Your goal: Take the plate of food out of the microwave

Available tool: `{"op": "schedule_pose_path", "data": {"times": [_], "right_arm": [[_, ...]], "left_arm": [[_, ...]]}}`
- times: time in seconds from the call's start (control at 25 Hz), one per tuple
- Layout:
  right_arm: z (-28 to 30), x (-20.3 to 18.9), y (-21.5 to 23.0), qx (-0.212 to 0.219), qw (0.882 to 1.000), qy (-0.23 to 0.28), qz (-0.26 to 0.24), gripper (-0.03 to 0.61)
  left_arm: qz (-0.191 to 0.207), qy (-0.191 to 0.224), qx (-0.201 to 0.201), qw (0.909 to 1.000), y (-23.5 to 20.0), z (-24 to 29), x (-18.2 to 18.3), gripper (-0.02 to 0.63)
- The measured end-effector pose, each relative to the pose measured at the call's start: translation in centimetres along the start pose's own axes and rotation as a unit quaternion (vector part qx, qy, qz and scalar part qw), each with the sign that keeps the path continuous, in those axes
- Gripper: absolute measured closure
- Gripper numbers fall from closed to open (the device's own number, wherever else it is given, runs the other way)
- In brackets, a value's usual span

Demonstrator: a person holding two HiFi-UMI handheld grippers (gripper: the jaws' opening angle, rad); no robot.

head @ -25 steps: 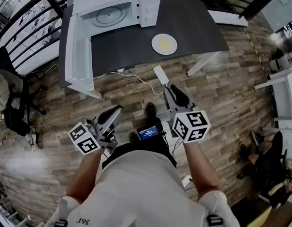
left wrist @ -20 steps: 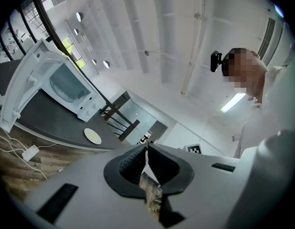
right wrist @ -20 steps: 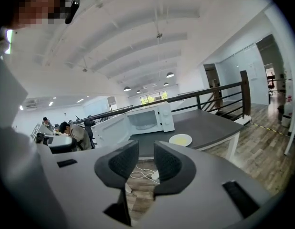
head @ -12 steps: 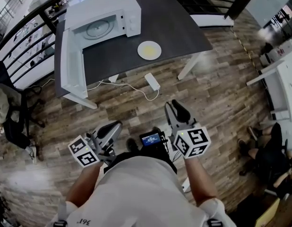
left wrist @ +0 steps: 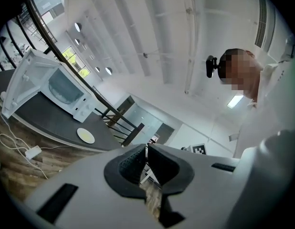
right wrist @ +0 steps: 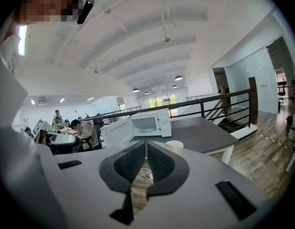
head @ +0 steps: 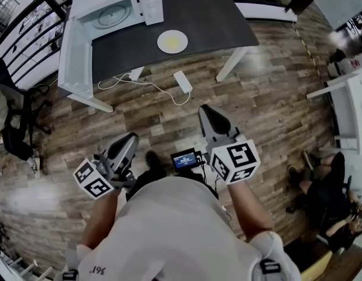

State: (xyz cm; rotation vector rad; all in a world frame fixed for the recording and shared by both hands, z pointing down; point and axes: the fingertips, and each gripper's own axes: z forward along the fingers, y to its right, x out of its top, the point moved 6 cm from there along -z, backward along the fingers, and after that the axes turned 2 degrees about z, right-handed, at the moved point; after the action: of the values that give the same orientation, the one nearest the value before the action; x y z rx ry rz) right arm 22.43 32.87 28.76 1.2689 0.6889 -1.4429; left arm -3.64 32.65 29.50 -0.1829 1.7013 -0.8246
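The white plate (head: 172, 41) with yellow food lies on the dark table (head: 216, 16), right of the white microwave (head: 113, 4). The microwave door (head: 72, 63) hangs wide open and only the bare turntable shows inside. Both grippers are held near my waist, over the wooden floor and well short of the table. My left gripper (head: 129, 138) is shut with nothing in it, its tips meeting (left wrist: 146, 147). My right gripper (head: 204, 109) is closing, its tips almost together (right wrist: 146, 143) with nothing between them. The plate (right wrist: 174, 144) and the microwave (right wrist: 147, 124) show beyond it.
A white power adapter (head: 183, 81) and its cable lie on the floor in front of the table. A small screen device (head: 185, 158) hangs at my waist. A chair with clothes (head: 8, 116) stands at left, a white desk (head: 351, 110) and a seated person (head: 327, 204) at right.
I have backed away from the table, so the microwave and the plate now sit farther off and higher in the head view. Both grippers stay close to my body.
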Motion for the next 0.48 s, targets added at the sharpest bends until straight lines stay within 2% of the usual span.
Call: {"op": "schedule_pose_path", "data": {"times": [0.08, 0.24, 0.48], "right_arm": [[-1.2, 0.1, 0.7, 0.009, 1.0, -0.005, -0.005, 0.577], [-1.7, 0.7, 1.8, 0.033, 0.999, 0.001, 0.007, 0.577], [-4.6, 2.2, 2.3, 0.016, 1.0, 0.02, -0.006, 0.577]], "left_arm": [[-0.005, 0.014, 0.013, 0.9998, 1.4, 0.3, -0.9, 0.594], [-0.004, 0.028, 0.022, 0.9994, 2.2, 1.1, -1.8, 0.594], [0.007, 0.017, 0.007, 0.9998, 3.7, 1.9, -2.2, 0.594]]}}
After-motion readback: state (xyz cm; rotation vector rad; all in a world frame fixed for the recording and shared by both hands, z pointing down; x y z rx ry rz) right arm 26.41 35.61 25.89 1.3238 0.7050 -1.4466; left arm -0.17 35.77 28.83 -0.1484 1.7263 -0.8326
